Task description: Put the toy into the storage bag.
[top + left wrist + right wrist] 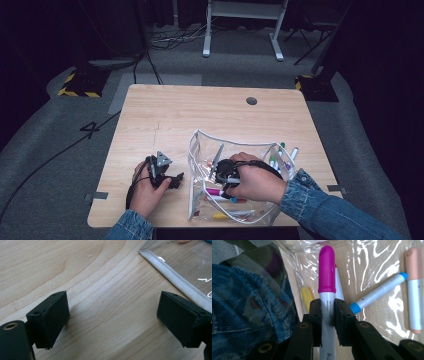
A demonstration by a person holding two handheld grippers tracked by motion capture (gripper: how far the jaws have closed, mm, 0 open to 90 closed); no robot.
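Resting on the bare table [165, 107] beside the clear pouch [196, 150], the left gripper [165, 177] has its jaws wide apart on nothing, with open room around it. Inside the pouch, walled by its plastic, the right gripper [328, 312] clamps the magenta-capped marker [326, 270] to lay it among others.

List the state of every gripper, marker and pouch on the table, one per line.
Left gripper: open, nothing between its jaws, over bare table.
Right gripper: shut on the magenta marker.
Clear pouch: open, markers lying inside.
Blue marker: capped, lying loose.
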